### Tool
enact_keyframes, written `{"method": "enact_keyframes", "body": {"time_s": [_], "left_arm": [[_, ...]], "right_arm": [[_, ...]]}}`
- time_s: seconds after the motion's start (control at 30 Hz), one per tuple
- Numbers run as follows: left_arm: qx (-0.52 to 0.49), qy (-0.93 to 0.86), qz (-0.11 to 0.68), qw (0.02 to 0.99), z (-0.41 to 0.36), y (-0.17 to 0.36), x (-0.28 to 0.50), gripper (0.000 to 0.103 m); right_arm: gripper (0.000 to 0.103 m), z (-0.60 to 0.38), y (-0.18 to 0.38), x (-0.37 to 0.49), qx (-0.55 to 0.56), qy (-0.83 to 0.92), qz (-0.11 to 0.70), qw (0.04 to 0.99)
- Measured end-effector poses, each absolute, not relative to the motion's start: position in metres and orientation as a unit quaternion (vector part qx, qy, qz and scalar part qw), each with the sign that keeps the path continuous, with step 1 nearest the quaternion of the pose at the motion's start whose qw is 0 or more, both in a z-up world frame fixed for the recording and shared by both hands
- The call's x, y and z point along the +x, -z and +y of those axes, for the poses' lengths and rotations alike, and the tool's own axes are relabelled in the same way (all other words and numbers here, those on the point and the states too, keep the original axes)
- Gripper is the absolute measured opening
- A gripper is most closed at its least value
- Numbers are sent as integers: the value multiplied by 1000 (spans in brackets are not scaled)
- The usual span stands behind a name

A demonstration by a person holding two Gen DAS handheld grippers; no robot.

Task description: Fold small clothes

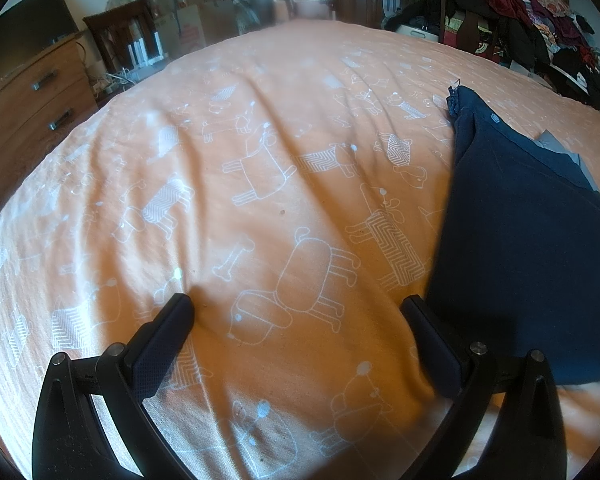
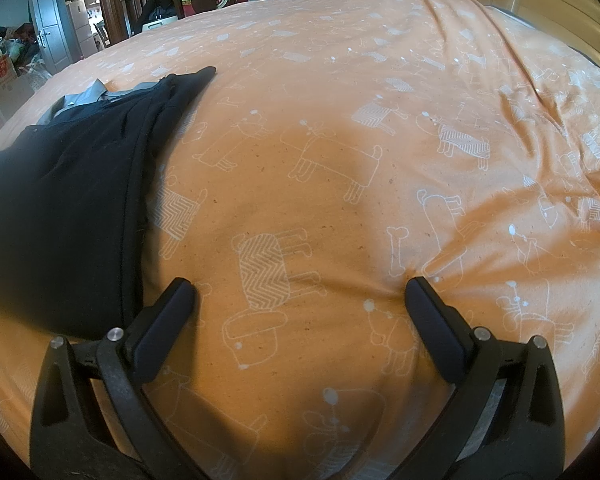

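the left gripper (image 1: 300,312) has its jaws wide apart with nothing between them but the orange bed (image 1: 260,112) cover. the right gripper (image 2: 300,296) is the same — jaws spread, only printed sheet in the gap.

the garment (image 1: 520,240), a dark navy piece, lies flat on the bed. in the left view it sits just outside the right-hand jaw, its near edge running up and away from that fingertip. in the right view the same garment (image 2: 60,208) lies just outside the left-hand jaw, so it sits between the two grippers, flanked by both. that placement looks deliberate: each gripper is set to one side of the cloth, ready to take an edge.

a strip of grey cloth (image 2: 84,98) shows at the garment's far end, past the jaws; whether it is a lining or a separate piece under it i cannot tell.

the garment's long edges look fairly straight, which suggests it is at least partly folded. whether another fold is due or this piece is finished i cannot say — either way, neither gripper holds it.

the pile of clothes (image 1: 540,20) far beyond the jaws, off the bed, may be the stock to fold.
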State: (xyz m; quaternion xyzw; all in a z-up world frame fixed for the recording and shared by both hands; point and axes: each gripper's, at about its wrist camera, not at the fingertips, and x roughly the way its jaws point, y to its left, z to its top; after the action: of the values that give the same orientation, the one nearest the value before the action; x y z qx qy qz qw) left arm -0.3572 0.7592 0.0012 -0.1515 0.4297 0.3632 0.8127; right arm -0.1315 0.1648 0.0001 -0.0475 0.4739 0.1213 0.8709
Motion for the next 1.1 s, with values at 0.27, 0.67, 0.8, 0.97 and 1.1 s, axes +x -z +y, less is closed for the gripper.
{"method": "enact_keyframes", "body": {"time_s": [0.27, 0.67, 0.8, 0.97, 1.1], "left_arm": [[-150, -365, 430, 812, 759, -2, -357, 103], [-149, -366, 430, 812, 760, -2, -356, 103], [-148, -366, 430, 812, 759, -2, -356, 103], [-147, -368, 430, 811, 760, -2, -355, 103], [-147, -368, 430, 811, 760, -2, -355, 103]], "right_arm": [[103, 165, 0, -131, -47, -121, 474, 871], [103, 165, 0, -131, -48, -121, 474, 871], [103, 165, 0, -131, -47, -121, 474, 871], [103, 165, 0, -131, -48, -121, 474, 871], [103, 165, 0, -131, -47, -121, 474, 871]]}}
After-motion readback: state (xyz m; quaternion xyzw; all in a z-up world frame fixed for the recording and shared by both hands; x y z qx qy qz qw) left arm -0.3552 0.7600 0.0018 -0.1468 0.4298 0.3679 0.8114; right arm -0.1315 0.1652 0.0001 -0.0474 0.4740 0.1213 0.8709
